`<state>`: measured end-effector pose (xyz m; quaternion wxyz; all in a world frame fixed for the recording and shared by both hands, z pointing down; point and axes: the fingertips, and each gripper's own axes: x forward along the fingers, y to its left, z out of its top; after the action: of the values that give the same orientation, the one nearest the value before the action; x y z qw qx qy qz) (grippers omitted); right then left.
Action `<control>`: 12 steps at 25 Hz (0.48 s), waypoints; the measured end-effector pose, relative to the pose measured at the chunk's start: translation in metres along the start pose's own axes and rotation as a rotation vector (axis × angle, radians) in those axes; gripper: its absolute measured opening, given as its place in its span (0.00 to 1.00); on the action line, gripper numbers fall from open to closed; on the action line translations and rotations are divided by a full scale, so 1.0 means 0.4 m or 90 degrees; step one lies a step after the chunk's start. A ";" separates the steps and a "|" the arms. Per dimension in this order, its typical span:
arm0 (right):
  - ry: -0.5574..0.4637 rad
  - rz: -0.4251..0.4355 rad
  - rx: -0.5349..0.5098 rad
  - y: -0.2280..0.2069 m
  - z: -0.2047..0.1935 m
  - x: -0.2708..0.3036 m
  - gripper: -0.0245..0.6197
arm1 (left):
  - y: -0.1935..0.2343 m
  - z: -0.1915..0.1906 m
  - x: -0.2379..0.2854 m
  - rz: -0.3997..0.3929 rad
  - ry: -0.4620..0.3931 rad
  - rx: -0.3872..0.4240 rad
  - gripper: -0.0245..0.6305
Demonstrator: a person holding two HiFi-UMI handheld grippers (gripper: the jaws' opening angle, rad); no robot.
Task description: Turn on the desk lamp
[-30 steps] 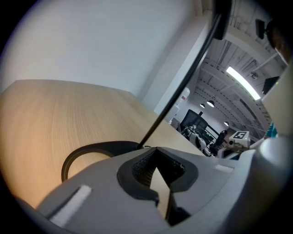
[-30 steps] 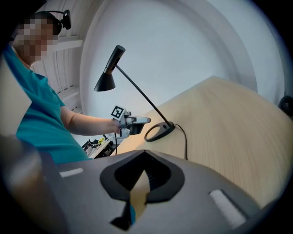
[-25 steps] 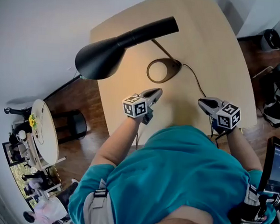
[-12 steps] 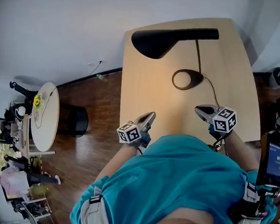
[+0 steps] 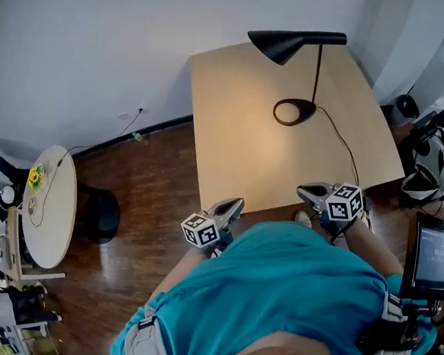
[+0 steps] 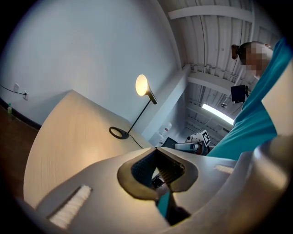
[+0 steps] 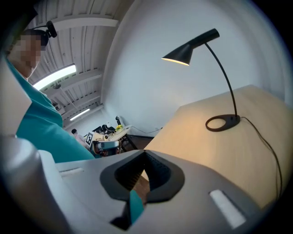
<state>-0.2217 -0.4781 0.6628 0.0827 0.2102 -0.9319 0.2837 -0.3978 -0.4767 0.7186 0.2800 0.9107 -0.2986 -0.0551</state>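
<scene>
Head view: the person has backed off vs 1 s ago. The desk lamp (image 5: 297, 44) now stands well away at the far side of the table (image 5: 225, 142), w/ a warm glow round its ring base. Left gripper (image 5: 233, 205) and right gripper (image 5: 303, 191) have pulled back to the near edge.

Left gripper view: the bulb shines bright; jaws pinched together, empty.

Right gripper view: the shade's underside is lit; jaws closed on nothing.

Looks on, so prob. done.

No brand legible; the cubes carry marker patterns only, and the screen (image 5: 434, 258) text is too small to read.
</scene>
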 end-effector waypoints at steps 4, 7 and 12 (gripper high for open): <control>-0.026 -0.058 -0.016 0.142 -0.034 -0.054 0.04 | -0.067 -0.032 -0.115 -0.039 -0.001 0.024 0.04; -0.035 -0.080 -0.022 0.193 -0.084 -0.104 0.04 | -0.132 -0.052 -0.145 -0.063 -0.012 0.060 0.04; -0.048 -0.077 -0.050 0.303 -0.113 -0.189 0.04 | -0.295 -0.058 -0.172 -0.095 -0.025 0.085 0.04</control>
<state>-0.2054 -0.3355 0.6197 0.0726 0.2735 -0.9303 0.2335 -0.3871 -0.3478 0.6694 0.2076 0.9458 -0.2387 -0.0735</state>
